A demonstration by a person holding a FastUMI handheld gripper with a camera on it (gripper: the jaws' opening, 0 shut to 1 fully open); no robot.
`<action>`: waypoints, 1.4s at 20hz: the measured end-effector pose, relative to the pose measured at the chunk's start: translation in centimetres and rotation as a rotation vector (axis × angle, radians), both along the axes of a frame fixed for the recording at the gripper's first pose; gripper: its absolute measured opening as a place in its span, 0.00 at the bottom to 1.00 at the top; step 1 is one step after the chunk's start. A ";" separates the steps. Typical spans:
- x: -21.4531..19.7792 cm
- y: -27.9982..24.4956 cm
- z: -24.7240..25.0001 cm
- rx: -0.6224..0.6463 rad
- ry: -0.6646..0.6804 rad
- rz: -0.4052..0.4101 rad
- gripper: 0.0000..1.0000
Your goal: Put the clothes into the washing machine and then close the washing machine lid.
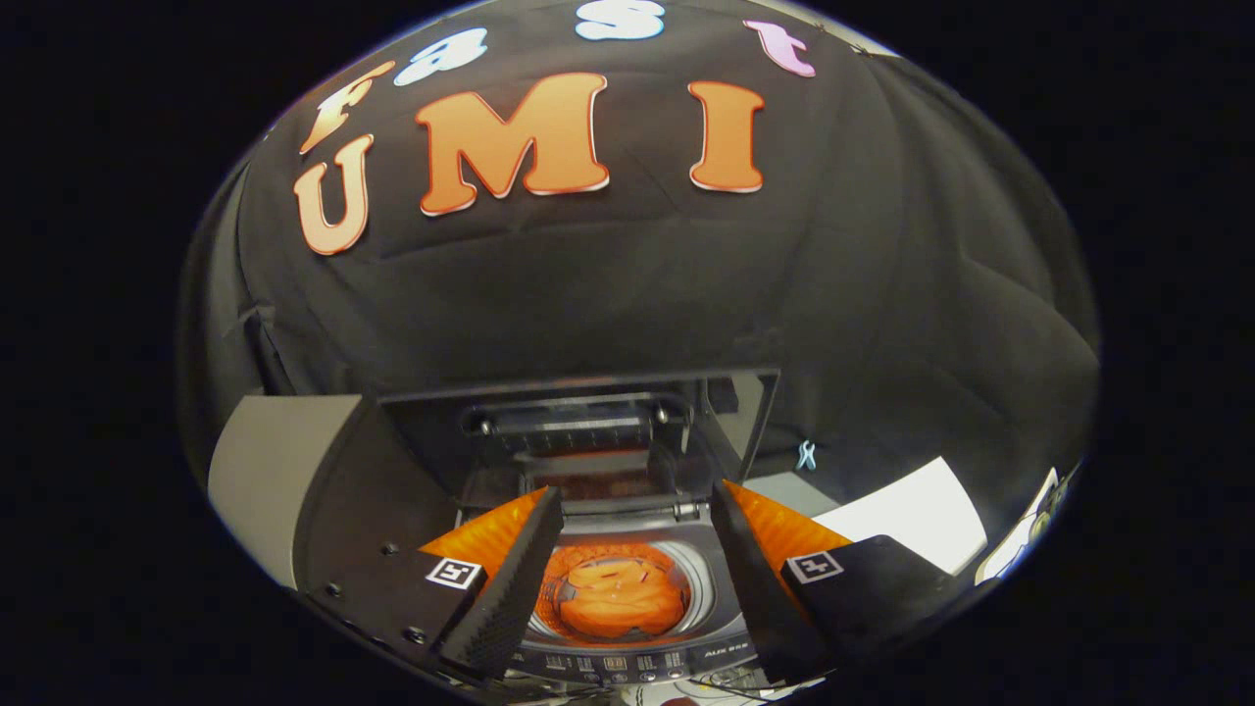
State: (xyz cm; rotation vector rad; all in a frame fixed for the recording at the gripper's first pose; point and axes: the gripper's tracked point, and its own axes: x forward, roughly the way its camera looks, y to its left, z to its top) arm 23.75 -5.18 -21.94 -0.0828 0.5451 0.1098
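Grey panel [265, 471] stands furthest left, just beside our left finger, and we cannot tell what it belongs to. Next to it our tongs [635, 520] point forward with the two fingers [515, 579] spread wide and nothing held between them; each carries a small square marker on its top.

Between the fingers and a little beyond their tips we see the washing machine [627, 657], a small top-loader with its control strip nearest to us. Its round tub is open, and the orange clothes [620, 600] lie bunched inside it, filling most of the opening. Nothing lies between the tongs and the tub.

Beyond the tub the lid [578, 431] stands raised, upright or close to it, hinged at the back edge of the machine, with its dark underside facing us. It rises in front of the black cloth wall.

Further right, past the right finger, we see a pale worktop [784, 487] with a white sheet [907, 515] lying flat on it. Near the foot of the cloth, just behind that surface, sits a small pale blue clip [806, 454].
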 end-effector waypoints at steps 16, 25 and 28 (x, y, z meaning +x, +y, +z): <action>12.5 9.0 3.4 -0.032 -0.103 0.080 0.98; 15.9 9.3 -3.4 -0.032 0.064 0.058 0.98; 15.0 9.1 -5.0 -0.056 0.096 0.059 0.98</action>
